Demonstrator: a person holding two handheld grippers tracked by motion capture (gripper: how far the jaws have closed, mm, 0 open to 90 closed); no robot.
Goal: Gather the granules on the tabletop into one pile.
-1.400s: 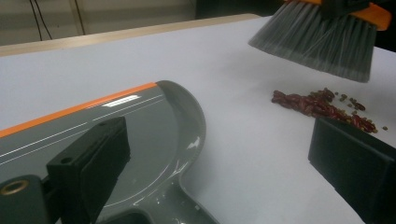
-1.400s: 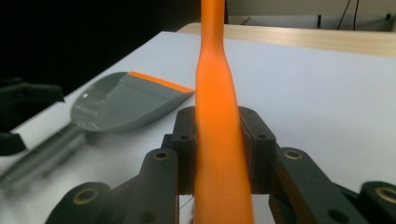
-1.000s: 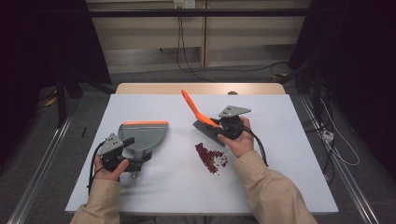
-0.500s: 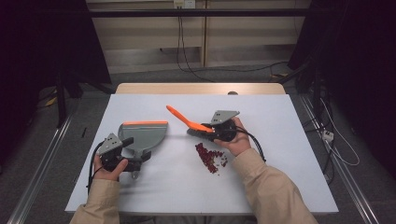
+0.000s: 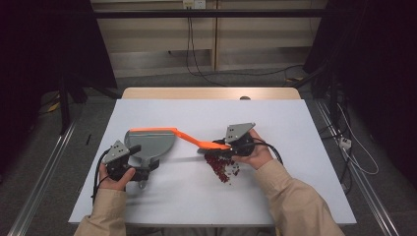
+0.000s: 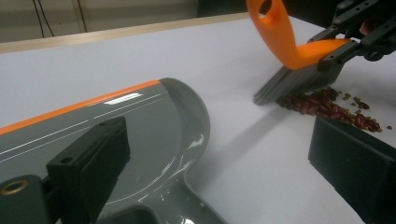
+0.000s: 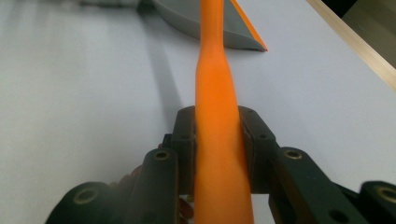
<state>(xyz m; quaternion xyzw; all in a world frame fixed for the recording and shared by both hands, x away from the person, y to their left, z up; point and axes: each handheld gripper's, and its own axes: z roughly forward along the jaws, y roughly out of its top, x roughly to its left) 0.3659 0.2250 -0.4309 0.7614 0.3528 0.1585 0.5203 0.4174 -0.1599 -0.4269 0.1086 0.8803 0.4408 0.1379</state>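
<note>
The white table (image 5: 196, 118) holds a grey dustpan (image 5: 150, 142) on the person's left side. The left gripper (image 5: 140, 173) seems to clamp the dustpan's handle, though its jaws look wide apart in the left gripper view, so that is not sure. The right gripper (image 5: 221, 146) squeezes the orange brush (image 5: 196, 140) tight. The brush's long handle points across toward the dustpan. The small red beans (image 5: 222, 167) lie in a heap just under the brush, beside the right hand (image 5: 253, 155). The dustpan's mouth is to the left of the beans, so the sweep likely goes that way.
</note>
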